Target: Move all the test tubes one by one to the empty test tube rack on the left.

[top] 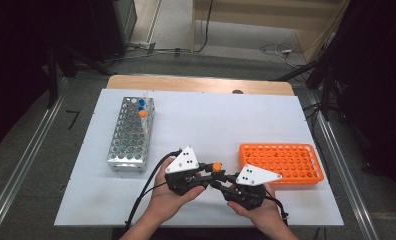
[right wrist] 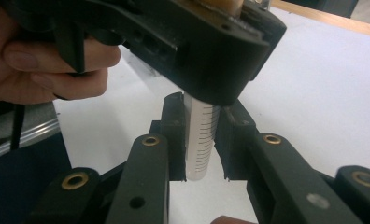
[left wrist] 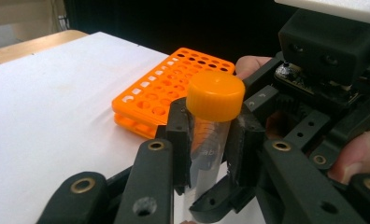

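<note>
Both your grippers clamp one orange-capped tube [left wrist: 210, 122]: left gripper [top: 204, 178] jaws under the cap, right gripper [top: 220, 185] jaws lower. Tube's held above the bench [top: 211, 120], near the orange rack [top: 281, 162].

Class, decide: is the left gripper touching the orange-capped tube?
Touching. The left gripper view shows the left gripper with both pads pressed against the orange-capped tube.
</note>
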Action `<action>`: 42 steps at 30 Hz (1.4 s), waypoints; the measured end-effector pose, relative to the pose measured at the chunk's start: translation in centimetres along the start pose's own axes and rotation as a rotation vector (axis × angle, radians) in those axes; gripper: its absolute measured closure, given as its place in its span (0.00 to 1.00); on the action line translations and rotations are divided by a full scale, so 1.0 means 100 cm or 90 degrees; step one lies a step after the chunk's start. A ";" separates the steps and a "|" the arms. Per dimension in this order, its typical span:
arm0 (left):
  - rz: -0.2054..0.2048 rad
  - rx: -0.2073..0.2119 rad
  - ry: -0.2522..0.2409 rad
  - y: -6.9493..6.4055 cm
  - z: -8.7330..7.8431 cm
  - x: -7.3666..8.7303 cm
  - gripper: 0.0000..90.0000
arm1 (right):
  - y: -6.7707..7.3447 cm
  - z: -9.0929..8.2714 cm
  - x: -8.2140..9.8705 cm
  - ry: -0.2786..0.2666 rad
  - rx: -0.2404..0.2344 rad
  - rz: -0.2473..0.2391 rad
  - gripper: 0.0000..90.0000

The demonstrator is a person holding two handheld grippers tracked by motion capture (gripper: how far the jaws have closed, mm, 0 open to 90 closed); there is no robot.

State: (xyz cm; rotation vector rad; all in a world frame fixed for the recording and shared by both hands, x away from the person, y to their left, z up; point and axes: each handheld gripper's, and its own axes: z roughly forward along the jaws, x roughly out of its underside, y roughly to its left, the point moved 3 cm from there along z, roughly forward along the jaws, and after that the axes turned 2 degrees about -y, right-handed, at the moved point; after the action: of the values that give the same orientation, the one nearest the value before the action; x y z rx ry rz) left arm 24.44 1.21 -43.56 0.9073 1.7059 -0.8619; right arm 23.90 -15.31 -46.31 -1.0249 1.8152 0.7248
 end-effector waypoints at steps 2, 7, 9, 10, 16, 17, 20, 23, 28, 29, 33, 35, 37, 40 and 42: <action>0.004 -0.003 -0.004 0.000 0.000 -0.001 0.83 | 0.000 0.000 0.000 -0.003 -0.001 0.000 0.81; -0.005 -0.013 -0.017 0.002 -0.004 -0.003 0.83 | -0.002 -0.003 -0.001 -0.002 -0.001 0.002 0.69; -0.009 -0.021 -0.023 0.006 -0.007 -0.004 0.83 | -0.003 -0.006 -0.001 -0.001 -0.006 0.002 0.57; -0.010 -0.027 -0.024 0.008 -0.009 -0.005 0.83 | -0.003 -0.008 -0.002 0.000 -0.011 0.001 0.50; -0.015 -0.082 -0.035 0.026 -0.027 -0.008 0.83 | -0.015 -0.018 -0.002 0.003 -0.004 0.021 0.13; -0.018 -0.091 -0.040 0.030 -0.031 -0.008 0.83 | -0.017 -0.021 -0.001 0.003 -0.009 0.024 0.09; -0.022 -0.123 -0.049 0.043 -0.044 -0.010 0.83 | -0.028 -0.031 0.001 -0.003 -0.012 0.032 0.00; -0.026 -0.165 -0.060 0.059 -0.061 -0.011 0.83 | -0.040 -0.041 0.003 -0.013 -0.004 0.041 0.00; -0.029 -0.231 -0.079 0.085 -0.086 -0.013 0.83 | -0.058 -0.058 0.007 -0.025 0.033 0.046 0.00; -0.032 -0.245 -0.082 0.091 -0.091 -0.013 0.83 | -0.062 -0.060 0.008 -0.028 0.037 0.047 0.00; -0.044 -0.292 -0.086 0.113 -0.105 -0.011 0.83 | -0.071 -0.066 0.011 -0.027 0.050 0.049 0.00; -0.049 -0.316 -0.088 0.123 -0.112 -0.009 0.83 | -0.075 -0.068 0.013 -0.024 0.055 0.048 0.00; -0.051 -0.340 -0.092 0.134 -0.116 -0.007 0.83 | -0.078 -0.068 0.015 -0.020 0.061 0.048 0.00; -0.061 -0.377 -0.095 0.149 -0.122 -0.004 0.83 | -0.081 -0.068 0.018 -0.016 0.063 0.053 0.00; -0.071 -0.395 -0.100 0.158 -0.125 -0.001 0.83 | -0.082 -0.067 0.019 -0.013 0.064 0.055 0.00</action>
State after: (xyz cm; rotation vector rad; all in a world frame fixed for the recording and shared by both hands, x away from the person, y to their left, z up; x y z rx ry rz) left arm 32.97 19.38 -42.24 0.3187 1.7439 -0.4107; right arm 27.77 -25.34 -45.64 -0.8758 1.8688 0.6864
